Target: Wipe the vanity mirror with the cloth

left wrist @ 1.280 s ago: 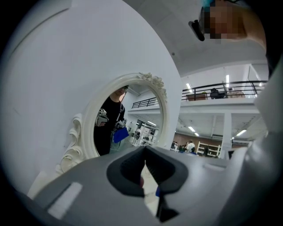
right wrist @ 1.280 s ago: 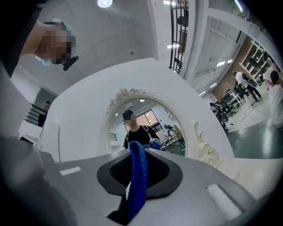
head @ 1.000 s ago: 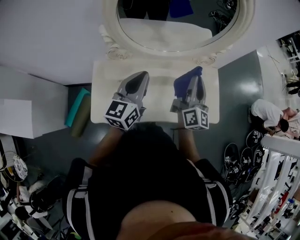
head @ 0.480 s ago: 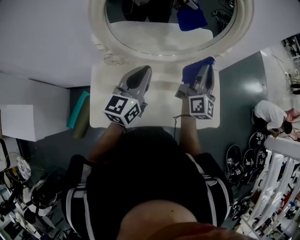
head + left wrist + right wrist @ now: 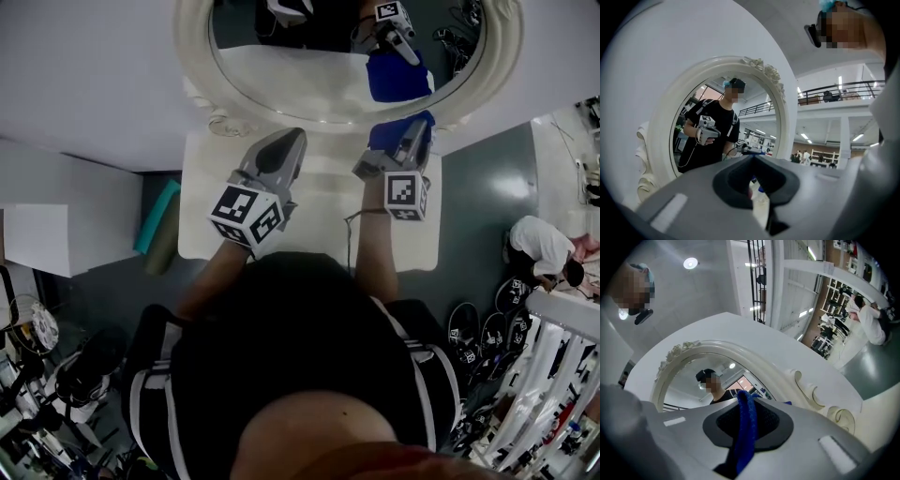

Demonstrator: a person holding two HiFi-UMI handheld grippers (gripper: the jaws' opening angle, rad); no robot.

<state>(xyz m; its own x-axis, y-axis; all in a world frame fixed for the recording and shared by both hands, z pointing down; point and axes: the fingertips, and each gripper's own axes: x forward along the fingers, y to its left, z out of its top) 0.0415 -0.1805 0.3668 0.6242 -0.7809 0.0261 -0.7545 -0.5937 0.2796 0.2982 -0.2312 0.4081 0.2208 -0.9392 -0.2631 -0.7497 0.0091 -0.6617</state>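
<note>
One cloth (image 5: pixel 388 137) (pinched by right hand-held gripper (image 5: pixel 418 127)) hangs before the mirror (image 5: pixel 309 70).

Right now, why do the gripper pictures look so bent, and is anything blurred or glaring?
Left gripper view: the wide-angle lens bows the mirror and its frame, the corners go black, and a mosaic patch sits top right. Right gripper view: the same bending, and the blue cloth close to the lens looks slightly soft. Head view: dim overall, with one bright glare patch on the floor.

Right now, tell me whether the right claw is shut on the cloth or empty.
Shut on the cloth: the right claw has a blue fold pinched between its jaws.
</note>
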